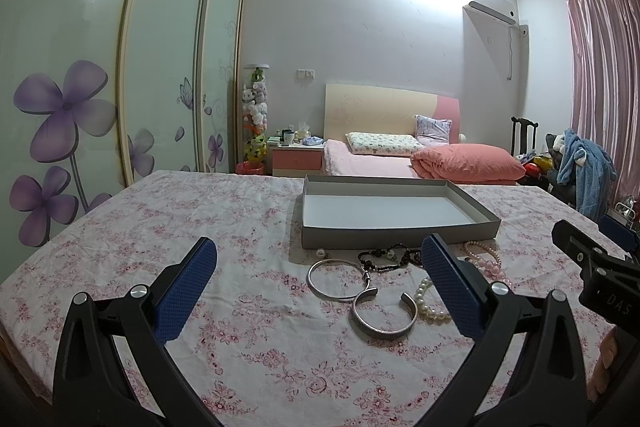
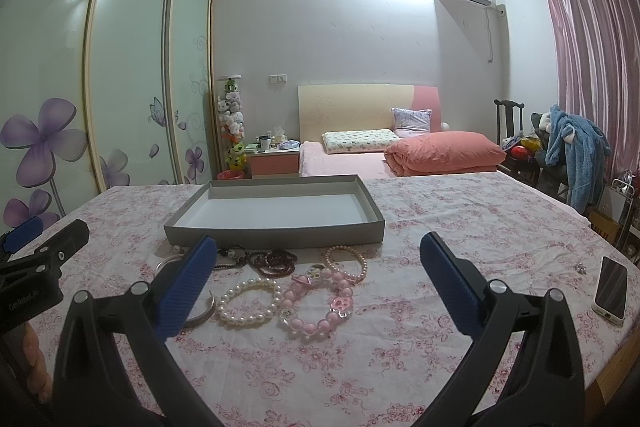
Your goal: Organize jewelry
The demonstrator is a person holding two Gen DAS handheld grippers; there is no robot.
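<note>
An empty grey box with a white floor lies on the floral tablecloth. Before it lies jewelry: a thin silver ring bangle, a silver cuff, a white pearl bracelet, dark bead strands, a pink bead bracelet and a small pearl bracelet. My left gripper is open above the silver bangles. My right gripper is open over the pink and pearl bracelets. Neither holds anything.
A phone and a small silver trinket lie at the table's right. Beyond the table's far edge stand a bed, a nightstand, a wardrobe and a chair with blue clothing.
</note>
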